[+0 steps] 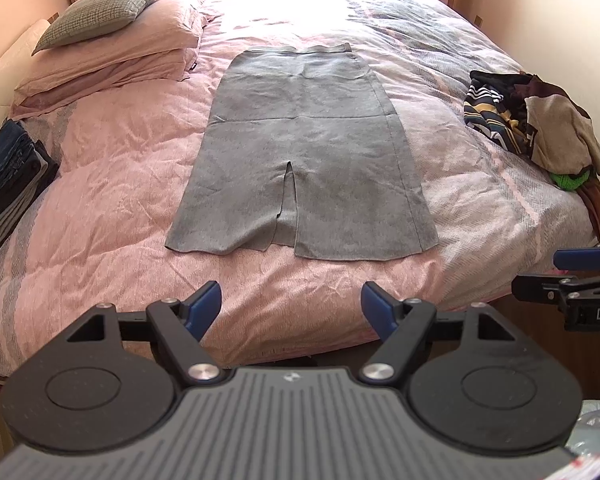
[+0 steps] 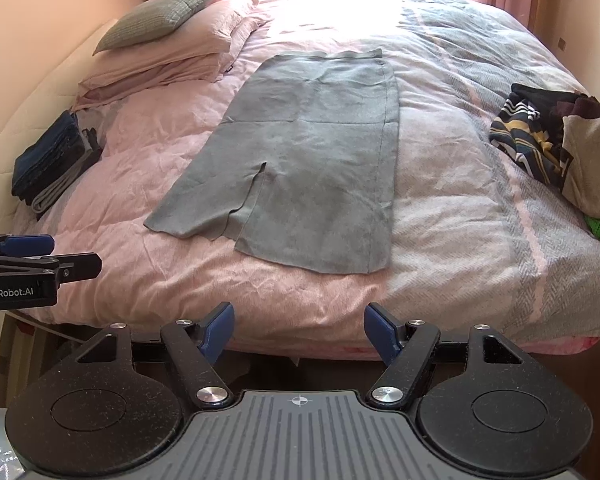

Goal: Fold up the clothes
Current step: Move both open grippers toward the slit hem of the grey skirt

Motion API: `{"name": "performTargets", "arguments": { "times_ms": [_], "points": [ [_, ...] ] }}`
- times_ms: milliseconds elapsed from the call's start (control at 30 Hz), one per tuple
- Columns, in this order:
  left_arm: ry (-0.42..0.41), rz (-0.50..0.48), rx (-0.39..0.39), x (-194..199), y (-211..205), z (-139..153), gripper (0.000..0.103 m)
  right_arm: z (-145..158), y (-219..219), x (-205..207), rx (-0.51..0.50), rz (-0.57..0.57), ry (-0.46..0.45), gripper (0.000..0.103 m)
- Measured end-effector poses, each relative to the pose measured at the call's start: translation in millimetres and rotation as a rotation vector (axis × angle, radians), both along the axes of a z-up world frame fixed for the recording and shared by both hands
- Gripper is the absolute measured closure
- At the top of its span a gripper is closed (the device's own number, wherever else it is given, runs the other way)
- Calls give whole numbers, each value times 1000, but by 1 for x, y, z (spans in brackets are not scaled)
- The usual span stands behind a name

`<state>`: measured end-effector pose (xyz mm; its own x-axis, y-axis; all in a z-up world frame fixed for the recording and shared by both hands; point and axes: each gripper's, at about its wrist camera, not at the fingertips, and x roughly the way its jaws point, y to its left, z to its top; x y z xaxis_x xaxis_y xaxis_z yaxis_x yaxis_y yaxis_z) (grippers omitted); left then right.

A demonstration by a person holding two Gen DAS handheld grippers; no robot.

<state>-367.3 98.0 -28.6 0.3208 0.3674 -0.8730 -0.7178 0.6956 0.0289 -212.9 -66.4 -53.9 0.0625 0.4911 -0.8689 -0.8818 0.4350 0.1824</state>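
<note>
A grey skirt (image 1: 304,152) (image 2: 304,152) lies spread flat on the pink bed cover, waistband toward the window and slit hem toward me. My left gripper (image 1: 291,306) hovers open over the bed's near edge, short of the hem, with nothing between its blue pads. My right gripper (image 2: 299,328) also stands open and empty just off the near edge, below the hem's right half. Each gripper shows at the side of the other's view, the right one as (image 1: 572,276) and the left one as (image 2: 32,256).
A heap of unfolded clothes (image 1: 536,120) (image 2: 560,148) sits at the bed's right side. A stack of folded dark garments (image 1: 12,176) (image 2: 56,156) lies at the left edge. Pillows (image 1: 112,40) are piled at the far left by the curtained window.
</note>
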Motion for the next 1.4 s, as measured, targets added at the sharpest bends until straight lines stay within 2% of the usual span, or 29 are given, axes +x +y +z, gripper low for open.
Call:
{"name": "performTargets", "arguments": {
  "times_ms": [300, 367, 433, 500, 567, 700, 800, 933, 1033, 1200, 1267, 1300, 1333, 1367, 1400],
  "points": [
    [-5, -11, -28, 12, 26, -7, 29, -5, 21, 14, -15, -18, 17, 34],
    [-28, -3, -59, 10, 37, -14, 29, -7, 26, 20, -18, -28, 24, 34],
    [-71, 22, -124, 4, 52, -27, 29, -11, 30, 27, -18, -47, 31, 34],
    [-132, 67, -202, -6, 70, -47, 29, -18, 33, 35, -33, -70, 28, 34],
    [-241, 126, -271, -22, 89, -75, 29, -26, 36, 42, -58, -93, 23, 34],
    [-420, 306, -387, -52, 122, -142, 30, -47, 35, 57, -128, -145, 35, 34],
    [-480, 417, -398, -62, 142, -190, 30, -67, 32, 67, -195, -175, 31, 34],
    [-495, 468, -355, -59, 169, -239, 30, -91, 27, 79, -256, -207, 29, 34],
    [-514, 536, -376, -60, 195, -274, 30, -110, 23, 86, -303, -225, 32, 34],
    [-717, 595, -418, -64, 218, -297, 30, -139, 23, 89, -368, -231, 57, 34],
    [-765, 609, -455, -60, 222, -306, 30, -148, 24, 88, -380, -230, 75, 34],
    [-768, 609, -469, -57, 224, -311, 37, -151, 25, 86, -386, -227, 85, 34],
    [-753, 608, -485, -53, 224, -316, 53, -154, 28, 83, -390, -222, 91, 34],
    [-748, 599, -504, -51, 224, -319, 62, -156, 30, 81, -391, -214, 95, 34],
    [-762, 575, -536, -48, 224, -319, 79, -157, 33, 79, -391, -206, 97, 34]
  ]
}}
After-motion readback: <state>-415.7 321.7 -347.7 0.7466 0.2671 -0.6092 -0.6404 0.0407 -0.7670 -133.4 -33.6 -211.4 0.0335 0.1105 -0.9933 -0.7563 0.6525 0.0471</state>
